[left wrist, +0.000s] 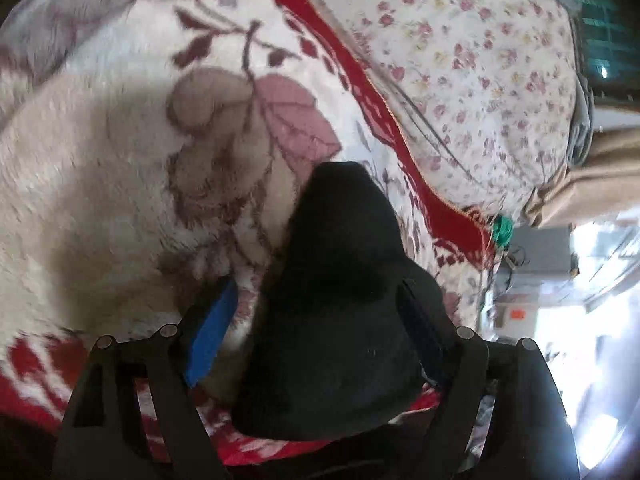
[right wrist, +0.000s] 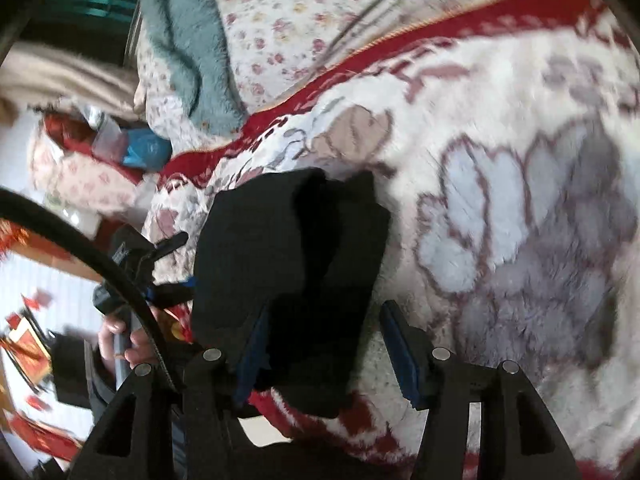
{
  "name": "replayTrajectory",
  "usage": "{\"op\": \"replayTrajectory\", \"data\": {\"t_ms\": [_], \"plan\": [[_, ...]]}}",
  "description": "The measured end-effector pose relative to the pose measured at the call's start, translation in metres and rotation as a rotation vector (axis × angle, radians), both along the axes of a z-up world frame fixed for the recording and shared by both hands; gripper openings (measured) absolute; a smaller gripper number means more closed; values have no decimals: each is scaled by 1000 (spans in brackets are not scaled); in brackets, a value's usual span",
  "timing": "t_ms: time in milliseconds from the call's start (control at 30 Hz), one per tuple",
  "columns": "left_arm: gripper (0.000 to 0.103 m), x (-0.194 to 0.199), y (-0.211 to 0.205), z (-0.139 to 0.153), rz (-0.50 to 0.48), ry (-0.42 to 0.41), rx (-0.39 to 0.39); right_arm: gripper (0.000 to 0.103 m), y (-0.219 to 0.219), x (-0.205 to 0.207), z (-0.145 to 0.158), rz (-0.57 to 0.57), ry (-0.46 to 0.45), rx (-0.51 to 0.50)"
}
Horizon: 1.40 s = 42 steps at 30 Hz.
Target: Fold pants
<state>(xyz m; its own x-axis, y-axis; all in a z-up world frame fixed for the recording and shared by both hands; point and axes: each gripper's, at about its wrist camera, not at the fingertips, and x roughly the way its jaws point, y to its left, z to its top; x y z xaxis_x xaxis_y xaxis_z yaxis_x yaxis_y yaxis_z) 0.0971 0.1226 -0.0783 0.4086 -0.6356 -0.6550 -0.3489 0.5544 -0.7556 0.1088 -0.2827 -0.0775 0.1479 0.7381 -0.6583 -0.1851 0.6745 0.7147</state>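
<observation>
The black pants (left wrist: 340, 312) lie bunched on a white and red flowered fleece blanket (left wrist: 100, 184). In the left wrist view my left gripper (left wrist: 320, 320) is open, its blue-padded fingers (left wrist: 212, 340) standing on either side of the black cloth without pinching it. In the right wrist view the pants (right wrist: 288, 256) lie folded in a heap between the fingers of my right gripper (right wrist: 328, 344), which is also open, with the left pad (right wrist: 252, 356) against the cloth and the right pad (right wrist: 400, 356) clear of it. The left gripper (right wrist: 160, 272) shows at the left of that view.
A small-flowered sheet (left wrist: 460, 64) covers the bed beyond the blanket's red border (left wrist: 360, 92). A teal fleece (right wrist: 188, 40) and a beige blanket (right wrist: 60, 76) lie near the bed's end. The bed edge and a cluttered floor (right wrist: 36, 320) are beside the pants.
</observation>
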Motion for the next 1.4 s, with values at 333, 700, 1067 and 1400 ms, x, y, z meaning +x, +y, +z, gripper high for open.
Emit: {"op": "replayTrajectory", "data": {"t_ms": [333, 700, 1067, 1400], "plan": [[91, -1, -9, 2, -31, -30, -4, 67, 0, 9, -7, 78, -12, 173], [33, -7, -49, 22, -217, -145, 309, 32, 20, 5, 2, 156, -142, -29], [28, 41, -53, 64, -242, -314, 309, 25, 7, 53, 44, 103, -238, -21], [64, 66, -63, 26, -247, -209, 449, 44, 6, 82, -3, 33, -99, -46]]}}
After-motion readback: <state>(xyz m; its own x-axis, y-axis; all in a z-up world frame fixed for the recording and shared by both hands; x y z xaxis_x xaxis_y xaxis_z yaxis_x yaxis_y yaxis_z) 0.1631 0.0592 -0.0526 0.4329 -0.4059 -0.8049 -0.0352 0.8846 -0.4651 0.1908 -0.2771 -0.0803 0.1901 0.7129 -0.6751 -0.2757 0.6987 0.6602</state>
